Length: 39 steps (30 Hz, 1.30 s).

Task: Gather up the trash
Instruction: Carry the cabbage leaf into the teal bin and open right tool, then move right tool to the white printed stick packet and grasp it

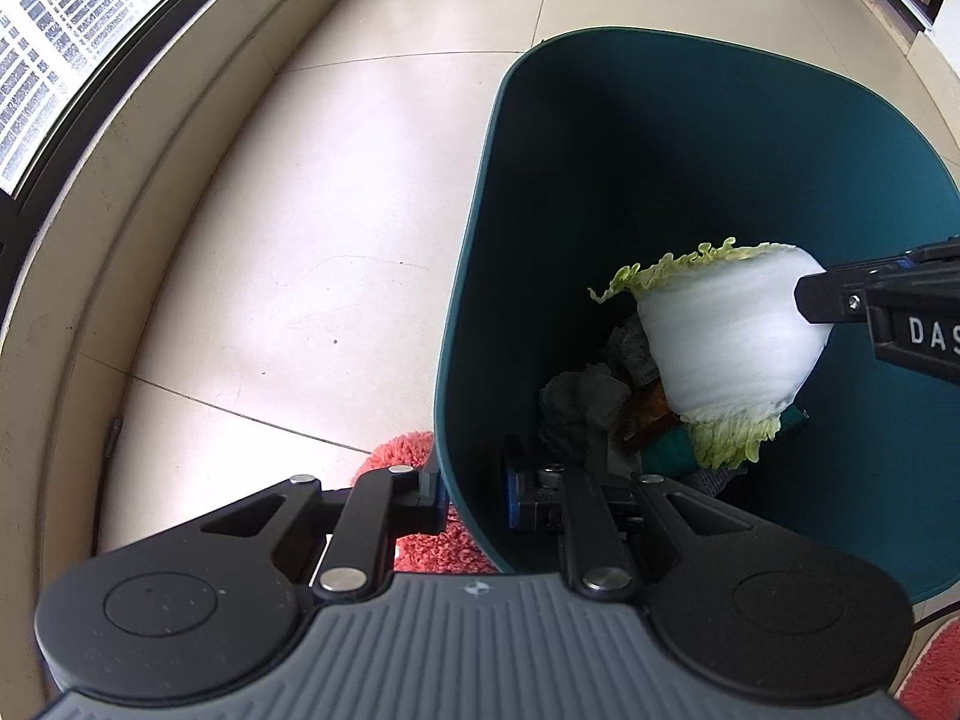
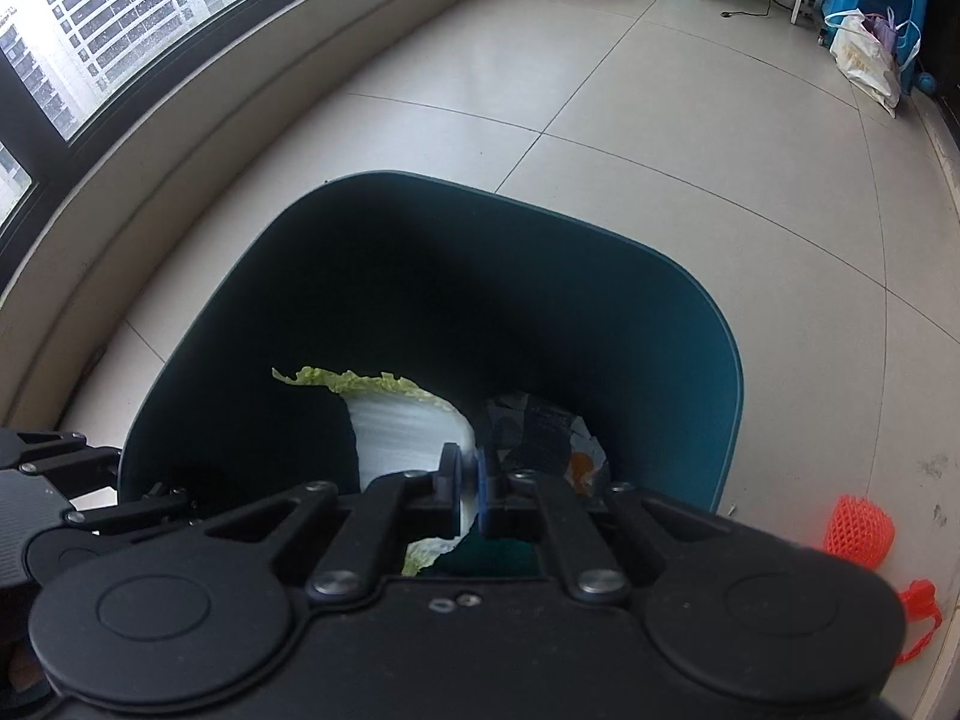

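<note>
My right gripper point(image 2: 470, 477) pinches the cabbage leaf point(image 1: 729, 330) above the bin point(image 1: 480, 240); left gripper point(image 1: 474, 489) clamps its rim; I'd release only over the center.

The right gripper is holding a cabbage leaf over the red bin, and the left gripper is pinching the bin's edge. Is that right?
Not quite. The bin is dark teal, not red, as both wrist views show. The rest holds: the right gripper holds the cabbage leaf over it, and the left gripper pinches its edge.
</note>
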Each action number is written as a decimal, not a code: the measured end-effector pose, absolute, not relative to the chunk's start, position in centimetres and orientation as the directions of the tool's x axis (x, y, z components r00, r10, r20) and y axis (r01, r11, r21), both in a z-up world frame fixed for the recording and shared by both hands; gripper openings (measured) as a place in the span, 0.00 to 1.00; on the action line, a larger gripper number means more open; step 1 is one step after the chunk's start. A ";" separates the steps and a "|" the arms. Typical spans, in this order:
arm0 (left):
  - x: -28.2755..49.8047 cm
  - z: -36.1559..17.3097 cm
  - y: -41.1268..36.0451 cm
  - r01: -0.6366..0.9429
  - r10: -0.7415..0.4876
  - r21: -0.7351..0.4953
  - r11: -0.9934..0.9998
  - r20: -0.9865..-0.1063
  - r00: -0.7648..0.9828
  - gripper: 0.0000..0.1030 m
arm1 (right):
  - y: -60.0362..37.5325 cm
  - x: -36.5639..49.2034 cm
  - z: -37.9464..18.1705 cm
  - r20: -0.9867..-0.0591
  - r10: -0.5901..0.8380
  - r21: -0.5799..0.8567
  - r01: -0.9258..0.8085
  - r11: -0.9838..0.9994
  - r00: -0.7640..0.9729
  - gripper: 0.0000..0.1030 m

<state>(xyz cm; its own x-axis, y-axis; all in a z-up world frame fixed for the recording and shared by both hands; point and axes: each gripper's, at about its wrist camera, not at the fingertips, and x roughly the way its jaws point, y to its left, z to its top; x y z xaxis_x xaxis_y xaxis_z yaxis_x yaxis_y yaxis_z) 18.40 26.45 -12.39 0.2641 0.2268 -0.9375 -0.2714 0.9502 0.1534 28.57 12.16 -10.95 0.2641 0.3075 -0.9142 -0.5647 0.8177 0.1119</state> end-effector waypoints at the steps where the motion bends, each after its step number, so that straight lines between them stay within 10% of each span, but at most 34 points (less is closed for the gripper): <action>1: 18.4 -12.4 26.3 -0.271 0.227 0.154 0.950 -0.938 0.263 0.16 | 12.5 28.5 -11.7 -0.921 0.294 0.103 -0.569 0.816 0.254 0.03; 9: 18.5 -12.2 26.3 -0.268 0.225 0.152 0.951 -0.938 0.264 0.16 | 13.6 28.3 -15.4 -0.959 0.215 0.063 -0.597 0.800 0.187 0.04; 13: 18.4 -12.1 26.2 -0.267 0.222 0.151 0.952 -0.939 0.262 0.16 | 14.1 27.8 -15.4 -0.956 0.225 0.063 -0.617 0.784 0.189 0.19; 39: 18.7 -12.4 25.6 -0.263 0.265 0.197 0.944 -0.930 0.256 0.16 | -1.5 27.1 -5.1 -0.863 0.377 0.182 -0.488 0.854 0.337 0.40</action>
